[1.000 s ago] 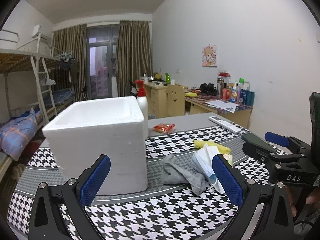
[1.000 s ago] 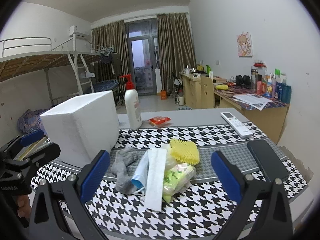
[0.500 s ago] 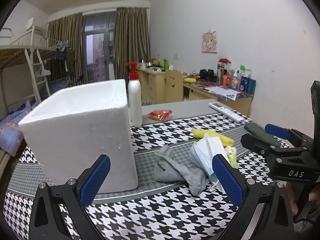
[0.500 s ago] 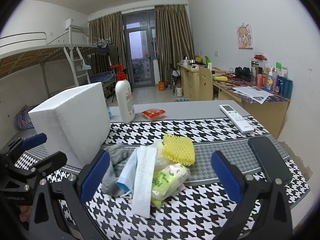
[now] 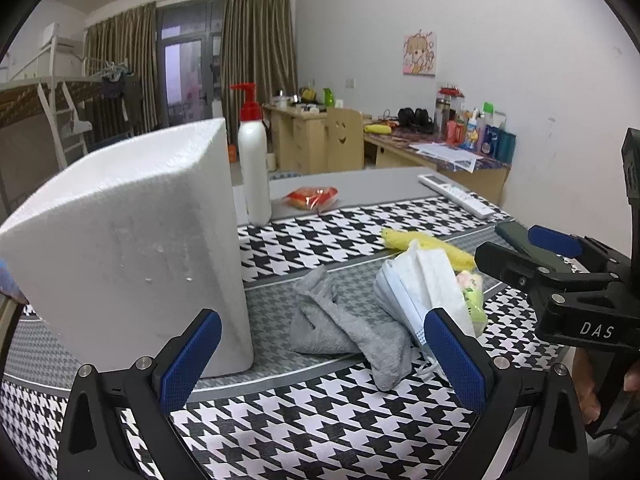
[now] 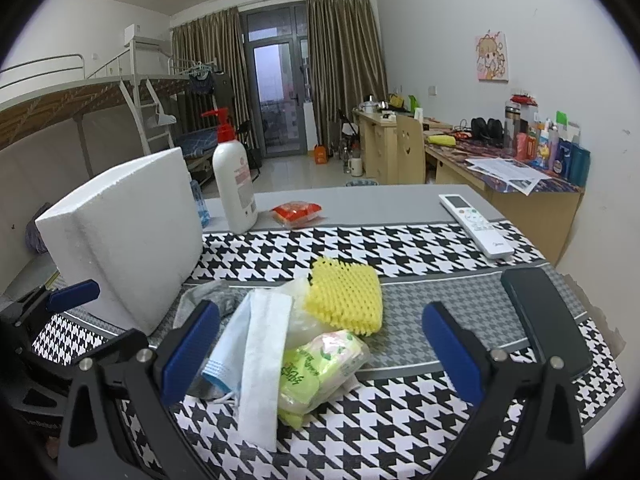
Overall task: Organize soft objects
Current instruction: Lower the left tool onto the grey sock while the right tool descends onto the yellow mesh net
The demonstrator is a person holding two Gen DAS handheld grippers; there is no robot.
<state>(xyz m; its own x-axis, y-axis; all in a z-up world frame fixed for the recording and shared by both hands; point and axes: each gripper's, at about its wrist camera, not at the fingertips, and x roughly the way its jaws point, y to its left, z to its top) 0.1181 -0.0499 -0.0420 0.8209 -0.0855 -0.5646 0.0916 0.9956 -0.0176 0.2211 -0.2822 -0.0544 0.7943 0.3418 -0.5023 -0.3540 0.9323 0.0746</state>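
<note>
A pile of soft things lies on the houndstooth table: a grey sock (image 5: pixel 344 320), a blue and white face mask (image 5: pixel 416 292), a yellow foam net (image 6: pixel 344 296) and a green tissue pack (image 6: pixel 320 368). A white foam box (image 5: pixel 128 240) stands left of the pile. My left gripper (image 5: pixel 320 352) is open and empty, low in front of the sock. My right gripper (image 6: pixel 316 344) is open and empty, just before the mask and tissue pack; it also shows in the left wrist view (image 5: pixel 560 276).
A white pump bottle (image 6: pixel 234 184) and a red snack packet (image 6: pixel 296 212) sit behind the box. A white remote (image 6: pixel 476 230) and a black phone (image 6: pixel 544 316) lie at the right, near the table edge (image 6: pixel 600 320).
Both grippers have dropped lower and moved closer to the pile. The foam box now looms larger at the left. Nothing was picked up.
</note>
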